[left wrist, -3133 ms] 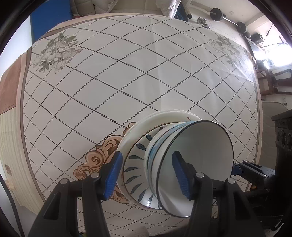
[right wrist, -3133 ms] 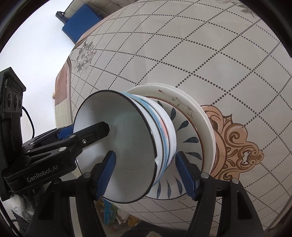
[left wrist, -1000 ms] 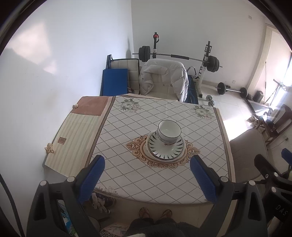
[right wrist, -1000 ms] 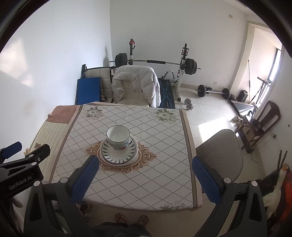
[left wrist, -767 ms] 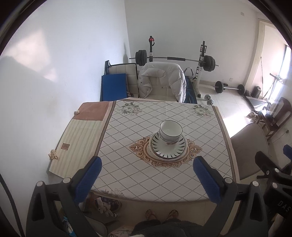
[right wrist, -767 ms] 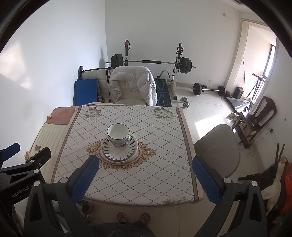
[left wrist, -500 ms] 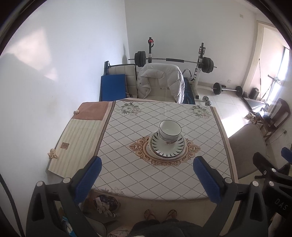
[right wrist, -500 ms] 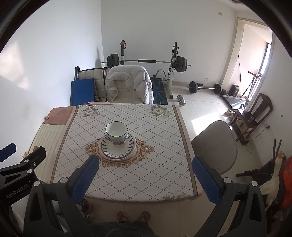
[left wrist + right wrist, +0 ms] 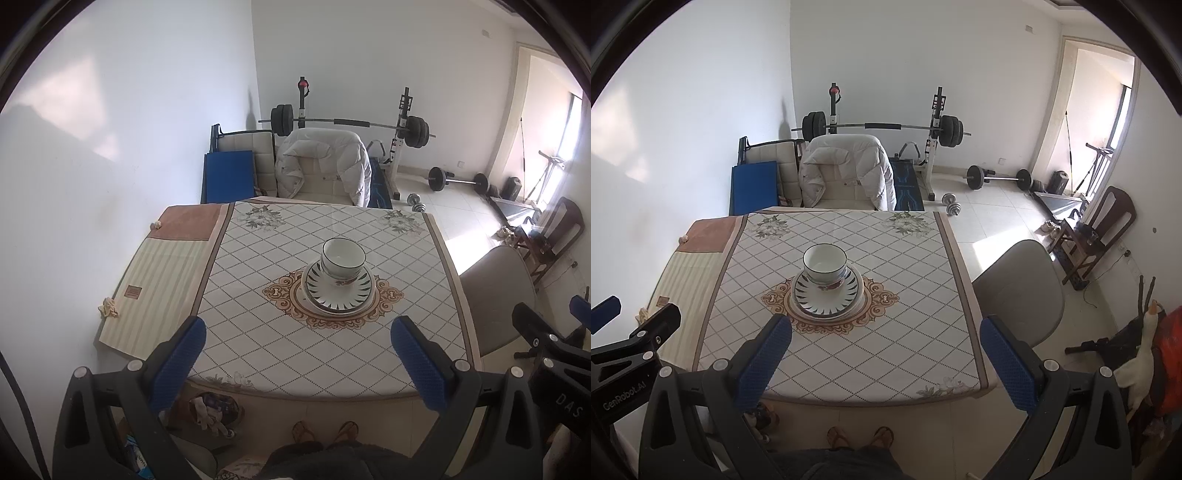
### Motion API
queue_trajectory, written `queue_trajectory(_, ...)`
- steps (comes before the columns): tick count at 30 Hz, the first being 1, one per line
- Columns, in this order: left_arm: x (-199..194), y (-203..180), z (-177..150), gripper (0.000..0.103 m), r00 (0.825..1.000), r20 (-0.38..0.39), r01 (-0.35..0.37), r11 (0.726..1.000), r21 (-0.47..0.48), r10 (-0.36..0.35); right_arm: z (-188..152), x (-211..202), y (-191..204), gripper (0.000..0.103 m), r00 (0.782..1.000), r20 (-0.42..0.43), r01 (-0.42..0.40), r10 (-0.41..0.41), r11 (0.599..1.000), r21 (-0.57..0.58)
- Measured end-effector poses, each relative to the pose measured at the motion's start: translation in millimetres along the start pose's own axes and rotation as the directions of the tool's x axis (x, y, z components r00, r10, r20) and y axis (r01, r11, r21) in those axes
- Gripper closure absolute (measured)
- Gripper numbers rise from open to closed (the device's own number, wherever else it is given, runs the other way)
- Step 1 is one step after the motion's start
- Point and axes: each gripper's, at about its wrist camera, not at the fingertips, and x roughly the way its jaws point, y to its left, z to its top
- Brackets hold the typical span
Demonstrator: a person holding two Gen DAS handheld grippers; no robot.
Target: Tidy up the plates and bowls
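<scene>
A stack of nested bowls (image 9: 343,263) stands on stacked plates (image 9: 338,293) with a dark leaf pattern, in the middle of the table (image 9: 258,332). The same bowls (image 9: 824,266) and plates (image 9: 827,295) show in the right wrist view. My left gripper (image 9: 299,365) is open and empty, held high and well back from the table's near edge. My right gripper (image 9: 886,365) is open and empty too, also high and back. Each gripper shows at the edge of the other's view.
A chair with a white jacket (image 9: 325,166) stands at the table's far side. A grey chair (image 9: 1019,291) stands at the right. A weight bench with barbell (image 9: 882,127), dumbbells and a dark wooden chair (image 9: 1097,229) fill the room behind. My feet (image 9: 860,437) are near the table's front edge.
Three seconds ago both grippers were closed in around the bowl stack. Since then both have opened wide and pulled far up and back. In the last second they have barely moved.
</scene>
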Motion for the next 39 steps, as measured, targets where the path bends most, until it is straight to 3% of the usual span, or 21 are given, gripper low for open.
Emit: queue_trajectory(39, -11, 8, 3, 0.000, 0.999, 0.033, -0.001, 1.000, 0.029, 0.000, -6, -6, 8, 0.000, 1.000, 0.019, 0.018, -0.018, 0.999, 0.026)
